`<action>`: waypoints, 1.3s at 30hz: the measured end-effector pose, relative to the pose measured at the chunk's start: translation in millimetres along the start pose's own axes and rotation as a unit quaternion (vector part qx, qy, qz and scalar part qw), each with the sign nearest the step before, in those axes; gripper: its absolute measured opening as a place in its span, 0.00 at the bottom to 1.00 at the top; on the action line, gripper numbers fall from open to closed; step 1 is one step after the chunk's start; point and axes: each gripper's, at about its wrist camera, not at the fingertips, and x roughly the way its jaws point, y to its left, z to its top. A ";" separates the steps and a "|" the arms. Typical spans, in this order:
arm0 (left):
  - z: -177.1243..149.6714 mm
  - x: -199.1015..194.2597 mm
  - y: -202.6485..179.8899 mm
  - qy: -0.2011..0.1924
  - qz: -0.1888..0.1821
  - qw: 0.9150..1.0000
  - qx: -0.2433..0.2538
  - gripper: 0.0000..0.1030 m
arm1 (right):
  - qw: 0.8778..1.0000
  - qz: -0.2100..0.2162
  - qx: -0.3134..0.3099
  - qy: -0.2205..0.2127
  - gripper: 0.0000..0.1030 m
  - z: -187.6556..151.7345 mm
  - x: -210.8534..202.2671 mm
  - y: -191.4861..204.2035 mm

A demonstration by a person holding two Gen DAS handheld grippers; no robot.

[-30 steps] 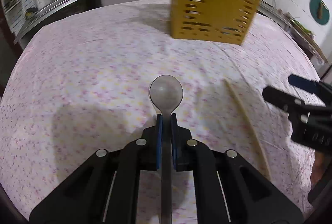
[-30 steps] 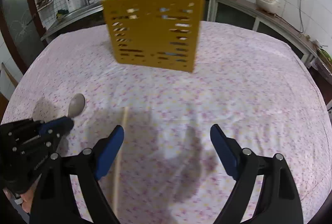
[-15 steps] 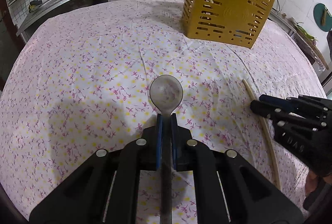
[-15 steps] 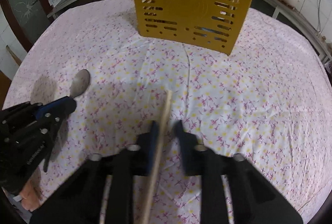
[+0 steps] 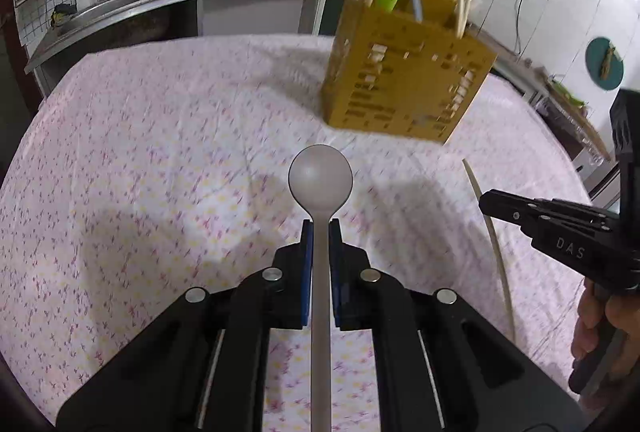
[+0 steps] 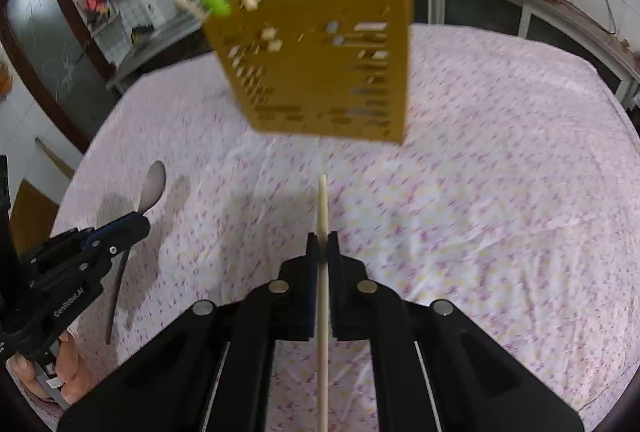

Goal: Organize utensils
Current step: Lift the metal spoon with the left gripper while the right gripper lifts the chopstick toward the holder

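Chopstick point(image 6: 323, 216) now lifted off the cloth, clamped in right tongs point(image 6: 322, 246).

Both grippers, left gripper point(image 5: 320, 228) and right gripper point(image 6: 323, 242), are black plastic with blue-padded jaws and round silver bolts; white lettering, seemingly "DAS", marks one. Bare-skinned fingers point(image 6: 66, 372) show.

Both wrist views (close) share holder point(image 5: 404, 79).
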 end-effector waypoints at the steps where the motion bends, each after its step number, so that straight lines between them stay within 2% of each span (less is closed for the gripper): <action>1: 1.2 -1.8 -1.8 -0.004 -0.004 1.000 0.000 0.06 | 1.000 0.002 0.002 -0.007 0.05 1.6 -3.6 -1.8; 8: 12.8 -16.0 -13.9 -0.035 -0.024 0.999 -0.007 0.06 | 0.998 0.010 0.005 -0.061 0.05 15.3 -39.6 -16.4; 11: 18.7 -22.1 -17.9 -0.051 -0.021 0.998 -0.007 0.06 | 0.997 0.007 0.000 -0.082 0.05 21.9 -54.0 -17.6; 18: 30.7 -33.1 -27.6 -0.075 -0.033 0.997 0.001 0.06 | 0.994 0.007 -0.008 -0.112 0.05 34.1 -72.0 -16.9; 20: 34.0 -33.4 -30.2 -0.076 -0.032 0.997 0.002 0.00 | 0.993 0.007 -0.010 -0.115 0.05 37.7 -72.1 -16.5; 24: 38.3 -13.0 -32.3 -0.026 -0.020 0.999 0.012 0.00 | 0.994 0.004 -0.011 -0.108 0.05 42.1 -66.1 -21.0; 26: 37.2 6.8 -31.8 0.018 -0.027 0.999 0.014 0.00 | 0.995 0.003 -0.006 -0.102 0.05 42.3 -59.0 -25.3; 29: 30.8 26.1 -30.1 0.050 -0.036 0.998 0.017 0.00 | 0.996 0.004 0.001 -0.087 0.04 38.9 -45.5 -32.5; 34: 20.1 48.4 -41.8 0.093 -0.037 0.994 0.043 0.00 | 0.997 -0.003 0.005 -0.079 0.04 35.6 -37.0 -39.2; 39: 15.5 66.5 -39.0 0.115 -0.032 0.992 0.035 0.00 | 0.998 -0.011 0.013 -0.064 0.04 35.5 -27.9 -50.4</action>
